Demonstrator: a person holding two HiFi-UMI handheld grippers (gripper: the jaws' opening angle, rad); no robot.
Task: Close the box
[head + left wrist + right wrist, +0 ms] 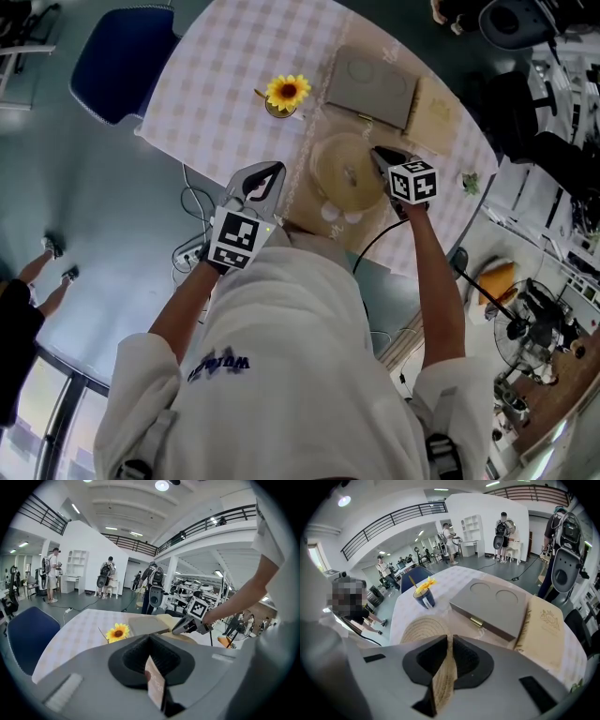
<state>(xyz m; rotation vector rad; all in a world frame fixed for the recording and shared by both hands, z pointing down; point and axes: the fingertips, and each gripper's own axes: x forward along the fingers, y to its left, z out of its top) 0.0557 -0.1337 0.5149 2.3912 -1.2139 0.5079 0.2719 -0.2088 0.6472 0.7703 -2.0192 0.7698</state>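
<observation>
Railed mezzanine hall surrounds a round counter under a checked cloth. Grey box lies lid down, clasp at its front, at 1 o'clock from the woven mat. Sunflower cup stands at 10 o'clock. Left gripper is at the counter's near edge and right gripper over the mat, both with jaws pressed together, empty.
</observation>
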